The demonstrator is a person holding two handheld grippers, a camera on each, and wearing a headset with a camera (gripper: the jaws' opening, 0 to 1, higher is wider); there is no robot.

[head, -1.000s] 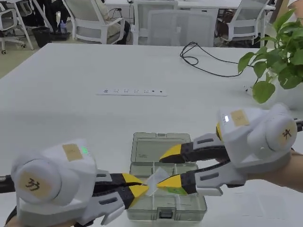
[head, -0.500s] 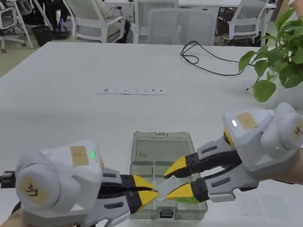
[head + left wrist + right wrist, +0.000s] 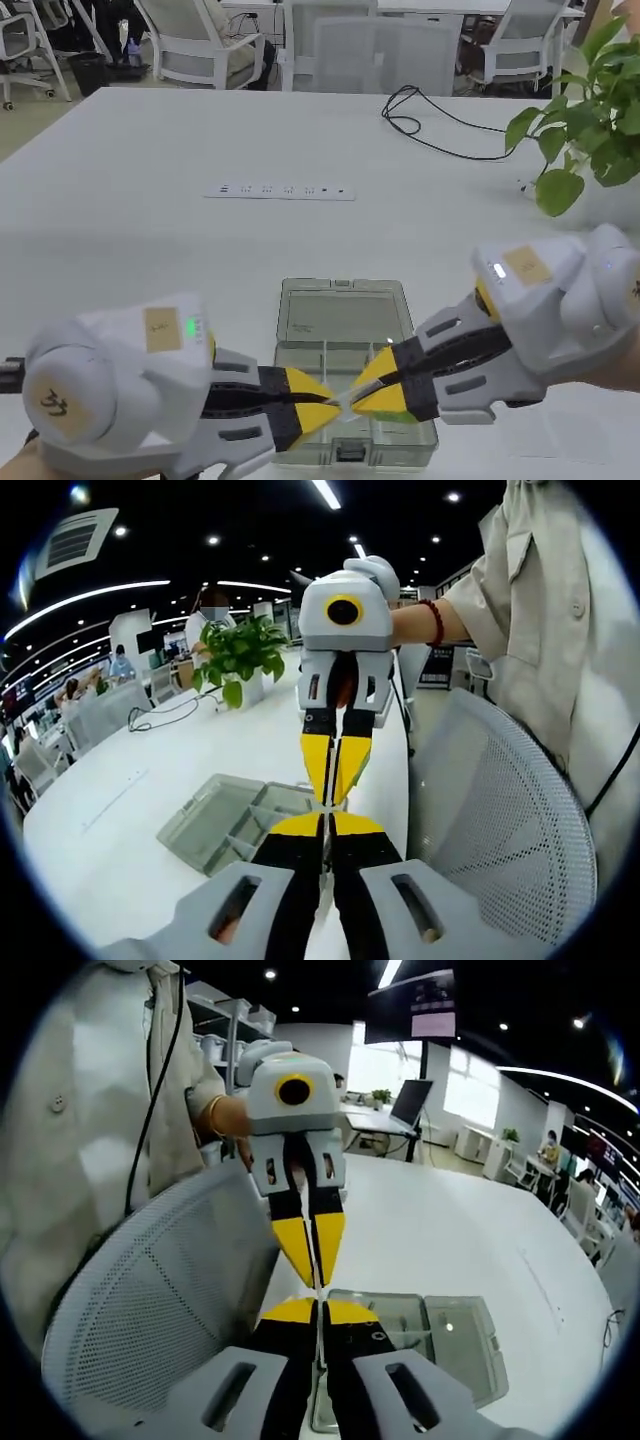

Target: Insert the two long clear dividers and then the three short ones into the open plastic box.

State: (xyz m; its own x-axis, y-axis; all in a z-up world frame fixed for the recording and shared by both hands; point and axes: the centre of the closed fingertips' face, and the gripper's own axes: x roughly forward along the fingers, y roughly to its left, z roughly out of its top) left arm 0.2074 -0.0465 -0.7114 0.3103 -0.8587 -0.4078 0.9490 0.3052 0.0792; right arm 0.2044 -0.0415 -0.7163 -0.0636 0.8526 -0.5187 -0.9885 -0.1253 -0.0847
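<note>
Where it gaped before, right gripper [image 3: 359, 398] seemingly pinches divider [image 3: 343, 403].

Head view: 2 grippers, left gripper [image 3: 333, 412] at 7 o'clock and right gripper [image 3: 362, 398] at 4 o'clock; 1 clear divider [image 3: 346, 404]; 1 box [image 3: 345, 312]; 1 socket strip [image 3: 280, 192]; 1 cable [image 3: 392, 122]; 1 plant [image 3: 590, 110] at 2 o'clock.

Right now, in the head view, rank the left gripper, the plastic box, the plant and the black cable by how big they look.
1. left gripper, shut on the clear divider; nearest the camera.
2. plastic box and plant: look alike, plant cut off by the frame, so unranked.
3. black cable.
</note>
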